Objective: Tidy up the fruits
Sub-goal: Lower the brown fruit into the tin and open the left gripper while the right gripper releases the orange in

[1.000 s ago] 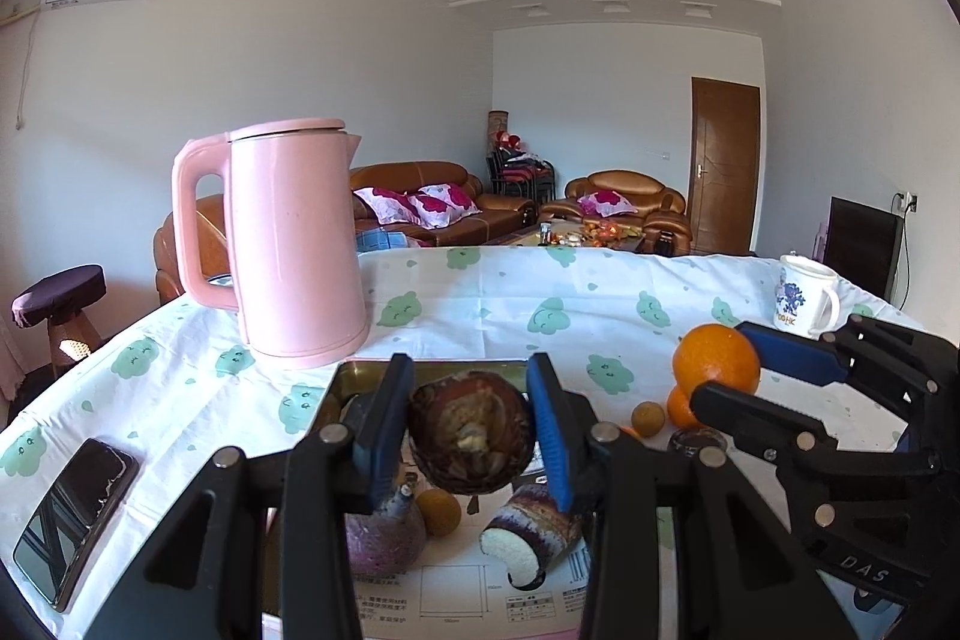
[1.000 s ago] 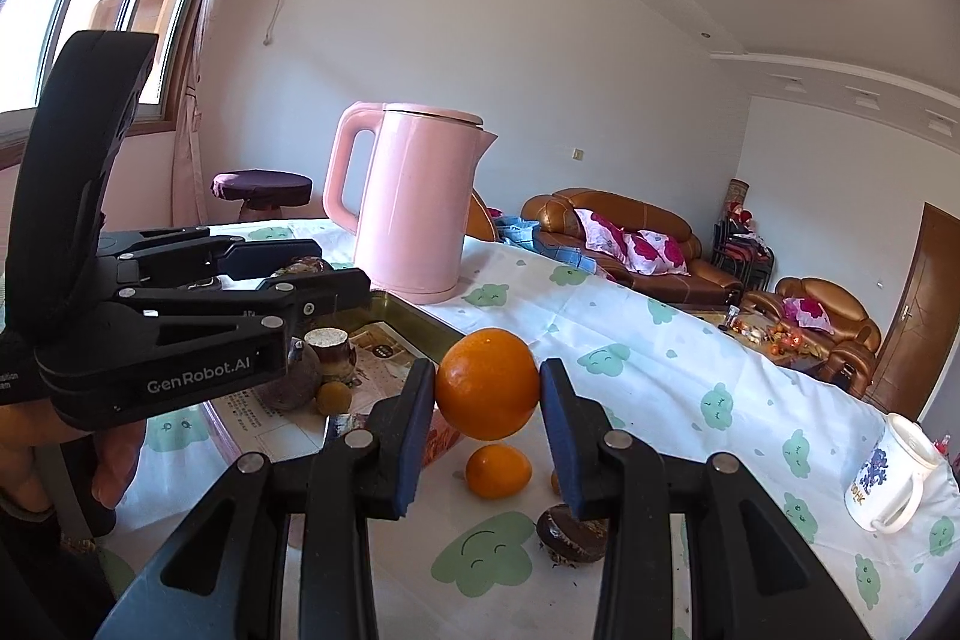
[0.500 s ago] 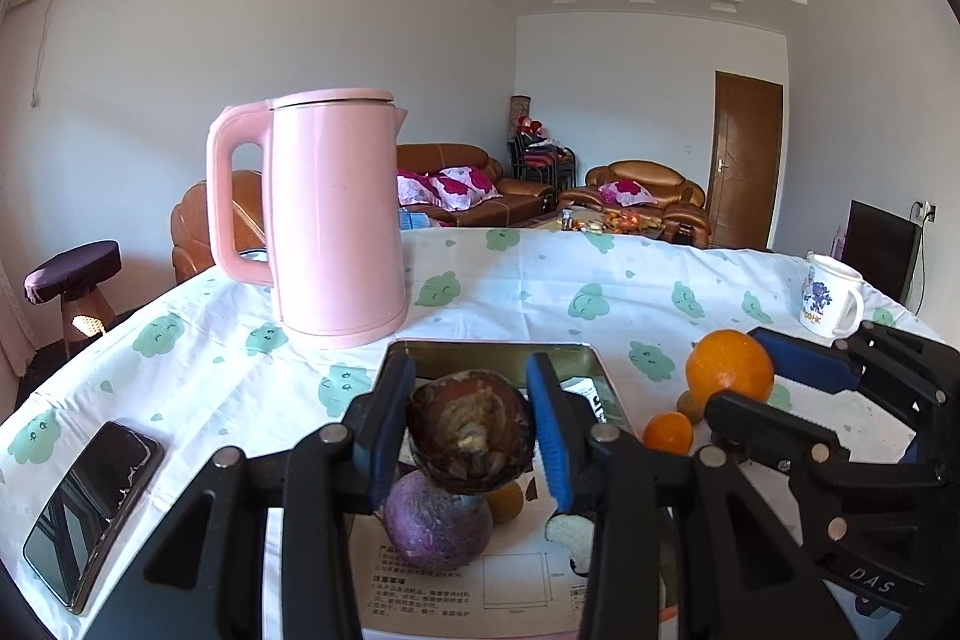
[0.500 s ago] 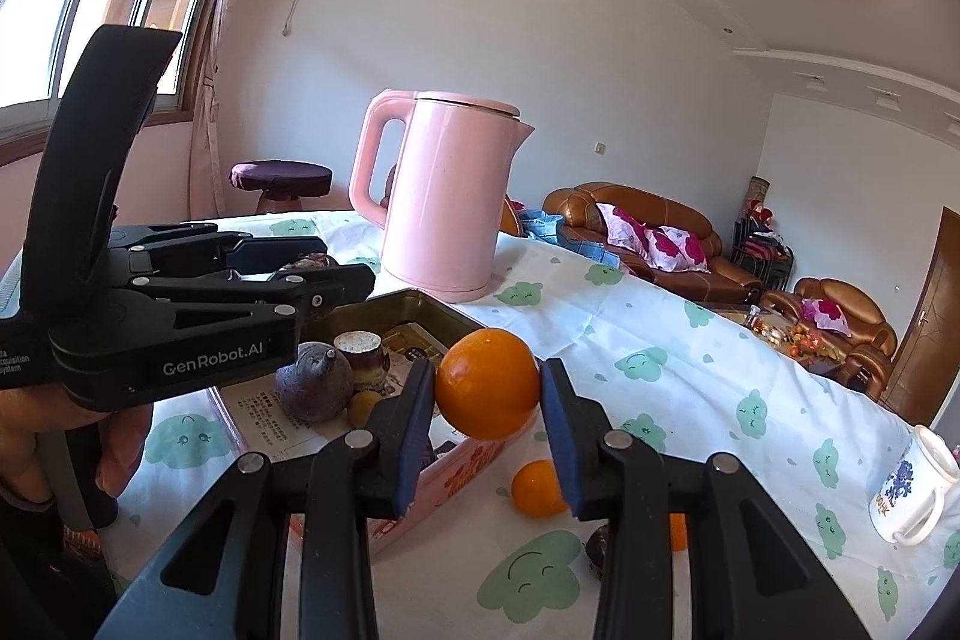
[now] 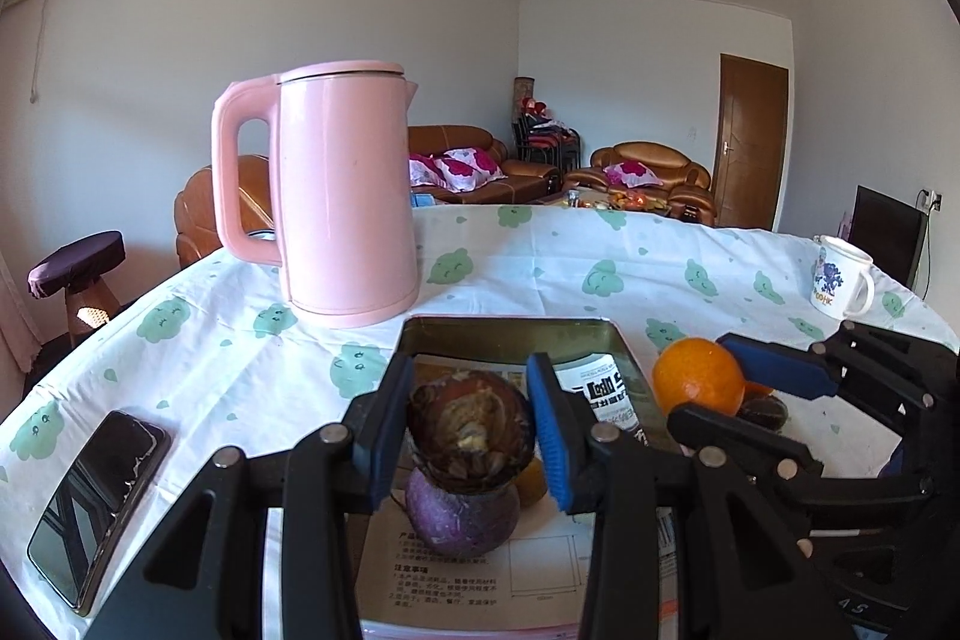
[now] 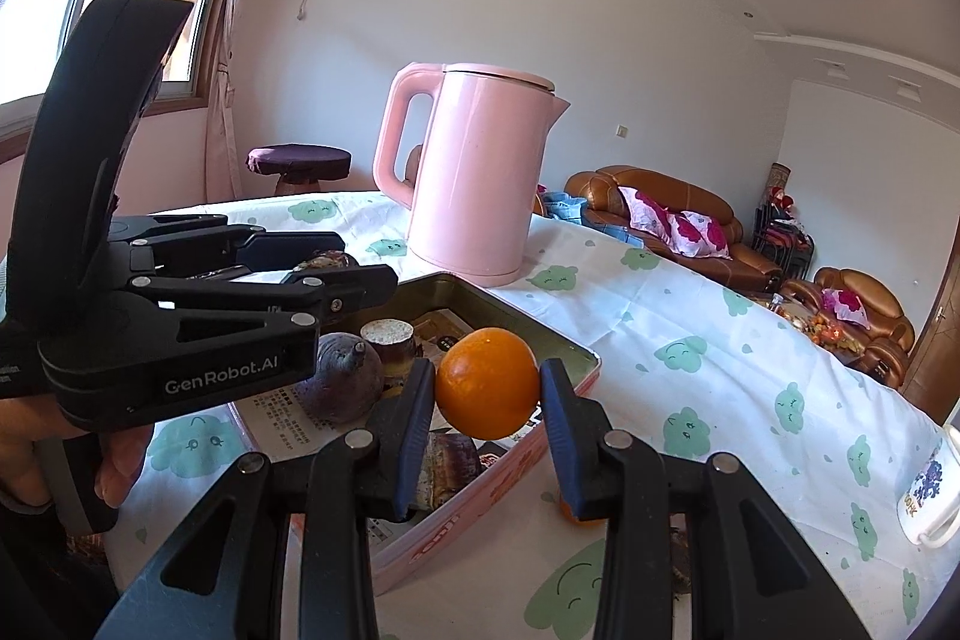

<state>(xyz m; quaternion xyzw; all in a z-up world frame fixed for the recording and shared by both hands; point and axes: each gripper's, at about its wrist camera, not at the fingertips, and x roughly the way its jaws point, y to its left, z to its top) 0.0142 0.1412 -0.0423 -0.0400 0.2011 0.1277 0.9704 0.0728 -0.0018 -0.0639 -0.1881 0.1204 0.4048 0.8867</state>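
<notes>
Sunlit living room, sofas at the back, and a round table (image 5: pixel 180 340) under a white cloth with green cloud faces. Biggest thing on it is the pink kettle (image 5: pixel 342 196), standing just behind the far-left corner of the tin box (image 6: pixel 576 376). Inside the box, on its paper lining, a purple round fruit (image 6: pixel 342 382) and a cut brown piece (image 6: pixel 389 340) are already stowed, another brown piece near the front wall. Left gripper (image 5: pixel 471 427) hangs over the box, pads clamped on a dark brown fruit (image 5: pixel 471 430). Right gripper (image 6: pixel 487 394) has its fingers pressed on a big orange (image 6: pixel 487 391) at the box's right edge, not yet in. Small orange (image 6: pixel 570 511) peeks out on the cloth beside the box. Partway there, I'd say: two fruits in the air, at least one loose. Mug (image 5: pixel 840 274) near the right edge, phone (image 5: pixel 96 502) at the left.
</notes>
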